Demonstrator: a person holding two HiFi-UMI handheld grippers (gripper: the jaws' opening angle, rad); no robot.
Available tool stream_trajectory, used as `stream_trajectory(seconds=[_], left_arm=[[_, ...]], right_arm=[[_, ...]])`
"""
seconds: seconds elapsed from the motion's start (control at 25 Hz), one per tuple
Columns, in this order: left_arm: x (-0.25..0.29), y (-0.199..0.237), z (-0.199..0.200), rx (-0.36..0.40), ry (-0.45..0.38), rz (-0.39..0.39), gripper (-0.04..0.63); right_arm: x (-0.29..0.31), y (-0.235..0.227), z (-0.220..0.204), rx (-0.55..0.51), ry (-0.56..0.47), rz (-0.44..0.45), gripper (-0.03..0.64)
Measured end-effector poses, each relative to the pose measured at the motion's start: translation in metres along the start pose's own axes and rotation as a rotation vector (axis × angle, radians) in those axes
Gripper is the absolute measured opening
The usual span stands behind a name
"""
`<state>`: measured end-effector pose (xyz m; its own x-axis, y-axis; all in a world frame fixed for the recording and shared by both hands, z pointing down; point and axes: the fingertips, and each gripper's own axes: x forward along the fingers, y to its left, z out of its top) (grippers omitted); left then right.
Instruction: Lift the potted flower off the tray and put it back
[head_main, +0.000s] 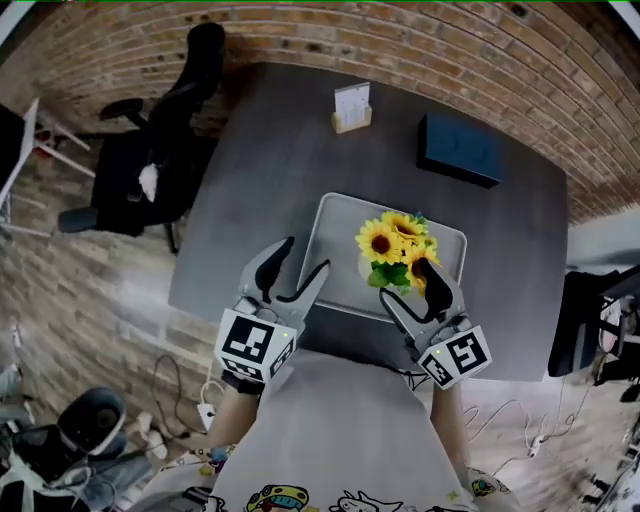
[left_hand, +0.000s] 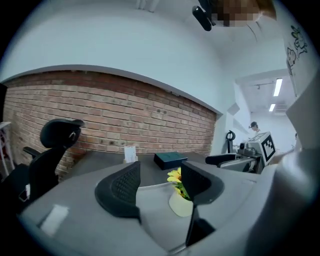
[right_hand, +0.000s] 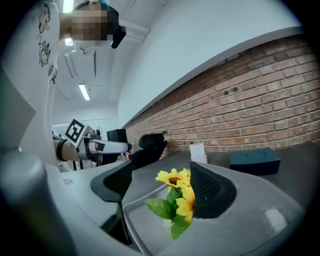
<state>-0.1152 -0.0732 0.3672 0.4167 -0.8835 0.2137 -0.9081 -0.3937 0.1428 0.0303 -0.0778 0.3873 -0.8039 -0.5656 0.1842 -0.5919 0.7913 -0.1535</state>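
Fingers (head_main: 270, 268) on my left gripper (head_main: 306, 256) stood apart with nothing between them. Those of my right gripper (head_main: 404, 282) stood apart too, pressing on nothing. Noted the potted flower (head_main: 397, 245) upright on the tray (head_main: 335, 225), in the tray's right half, mid-frame in the head view.

My right gripper sat just below the blooms in frame, one tip over the leaves; touching or not, I couldn't tell. My left gripper was at the tray's lower left edge, apart from the pot.

Judged this to be the approach. Best to come in low under the foliage, close on the pale pot body rather than the stems, and lift straight so the tray stays put.

Bench (head_main: 250, 150) was dark grey and matte. Dark box (head_main: 458, 148) and small card stand (head_main: 351, 108) sat further up frame, well apart from the tray. Brick wall (head_main: 400, 40) ran behind, black office chair (head_main: 150, 160) at upper left, wood floor (head_main: 80, 290) with cables below.
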Motion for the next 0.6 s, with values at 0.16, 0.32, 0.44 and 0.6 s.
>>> stream_trajectory(seconds=[0.16, 0.32, 0.44, 0.6], left_arm=[[0.024, -0.008, -0.001, 0.022, 0.013, -0.134, 0.258], [0.035, -0.018, -0.005, 0.031, 0.04, -0.238, 0.258], [0.039, -0.024, -0.008, 0.041, 0.064, -0.294, 0.261], [0.04, -0.033, -0.015, 0.049, 0.079, -0.335, 0.264]], right_arm=[[-0.016, -0.017, 0.0, 0.043, -0.028, -0.14, 0.36], [-0.034, -0.029, -0.002, 0.069, -0.048, -0.257, 0.36], [-0.045, -0.032, -0.002, 0.065, -0.051, -0.308, 0.365], [-0.054, -0.029, -0.007, 0.047, -0.041, -0.325, 0.377]])
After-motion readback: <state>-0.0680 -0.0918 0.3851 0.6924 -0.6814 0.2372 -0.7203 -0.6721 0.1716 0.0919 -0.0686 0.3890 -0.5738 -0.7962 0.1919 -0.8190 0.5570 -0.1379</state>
